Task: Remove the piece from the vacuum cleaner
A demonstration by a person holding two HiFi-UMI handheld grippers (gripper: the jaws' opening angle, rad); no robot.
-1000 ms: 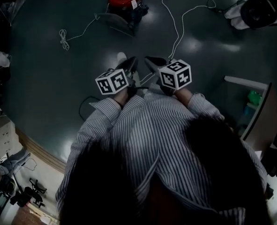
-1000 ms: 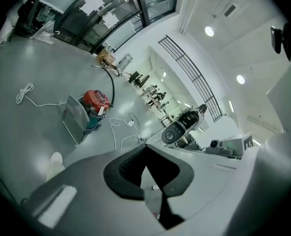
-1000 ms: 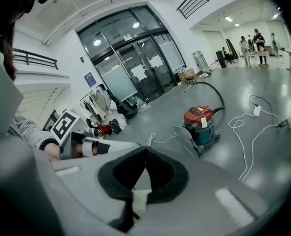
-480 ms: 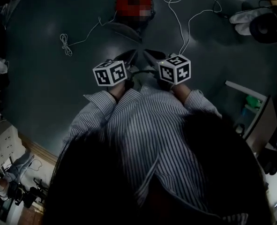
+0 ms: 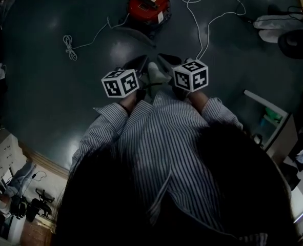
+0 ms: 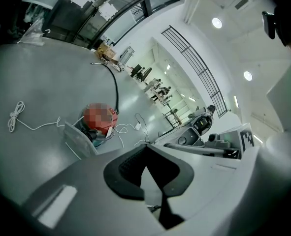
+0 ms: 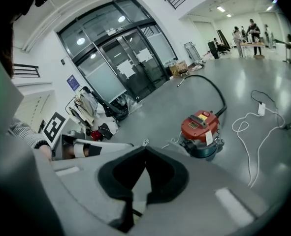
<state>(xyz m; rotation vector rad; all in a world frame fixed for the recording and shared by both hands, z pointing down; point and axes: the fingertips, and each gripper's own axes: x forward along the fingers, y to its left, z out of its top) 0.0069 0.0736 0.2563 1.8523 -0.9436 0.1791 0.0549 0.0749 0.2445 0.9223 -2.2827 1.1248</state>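
The red vacuum cleaner stands on the dark floor at the top of the head view, some way ahead of both grippers. A flat grey piece leans against its near side. The same vacuum cleaner and its black hose show in the right gripper view, and the vacuum cleaner in the left gripper view. My left gripper and right gripper are held side by side in front of the person's striped shirt. The left gripper and right gripper are both shut with nothing between the fingers.
A white power cable runs across the floor right of the vacuum, and a coiled white cord lies to its left. The person's shoe shows between the grippers. A white-edged panel and dark clutter stand at the right.
The person has stepped toward the vacuum cleaner, so it sits a little lower and nearer in the head view. Both grippers came along side by side, still shut.
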